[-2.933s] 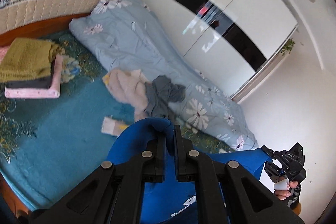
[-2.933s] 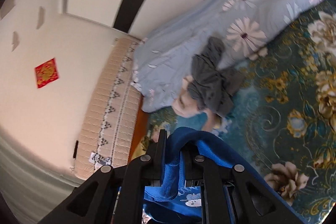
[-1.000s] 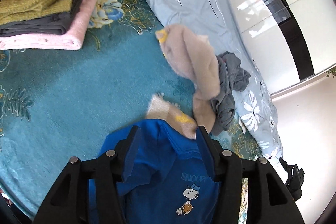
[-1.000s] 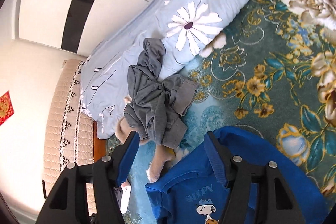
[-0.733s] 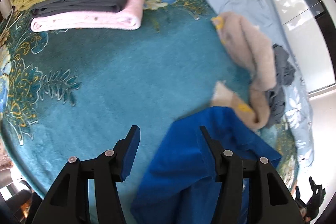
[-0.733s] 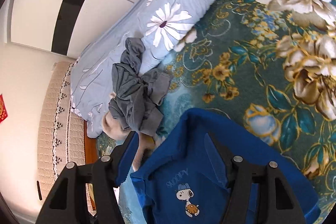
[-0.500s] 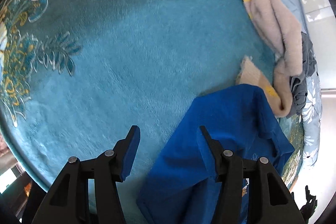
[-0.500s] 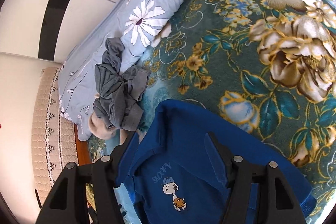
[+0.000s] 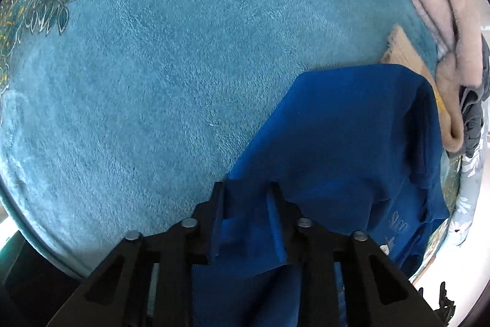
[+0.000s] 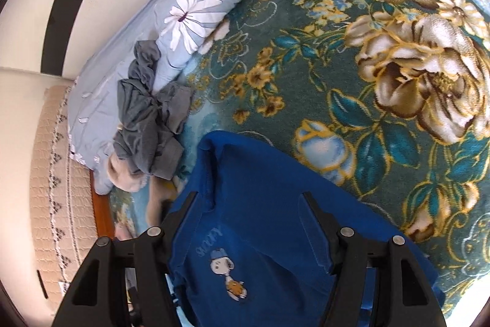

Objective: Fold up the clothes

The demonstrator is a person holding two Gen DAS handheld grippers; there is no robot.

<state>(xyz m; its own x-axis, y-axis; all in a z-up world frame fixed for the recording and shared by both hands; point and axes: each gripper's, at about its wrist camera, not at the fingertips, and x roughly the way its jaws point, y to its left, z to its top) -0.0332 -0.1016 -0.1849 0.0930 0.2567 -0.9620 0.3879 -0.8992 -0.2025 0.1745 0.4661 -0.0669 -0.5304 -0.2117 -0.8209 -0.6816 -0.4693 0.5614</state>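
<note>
Broadly, step in hand: we judged this the laying-out stage, with the garment spread on the bed and the first fold not yet made.
Blue shirt (image 9: pixel 352 127): it lay flat on the teal bedspread (image 9: pixel 153 51) with the cartoon-dog print facing up. One side was turned over on itself, so it was not fully squared.
Why it lay there: the plain teal middle of the bed gave open room. The unfolded pile sat farther in, toward the quilt side of the bed.
Left gripper (image 9: pixel 247 198): its fingers were drawn partway together with a shirt edge lying between them. We could not tell whether they truly pinched the cloth.
Why it sat there: we took it as placed on the hem or side edge, the natural place to lift a flap.
Right gripper (image 10: pixel 246 204): its fingers were spread wide and released, poised over the chest of the shirt just above the print and holding nothing.
Beige fleece (image 9: pixel 441 5): it was crumpled, and the shirt's far edge overlapped its end.
Grey garment (image 10: pixel 147 124): it was bunched against the daisy quilt (image 10: pixel 196 5), waiting its turn.
Risk: dragging the shirt could snag the fleece beneath its edge.
</note>
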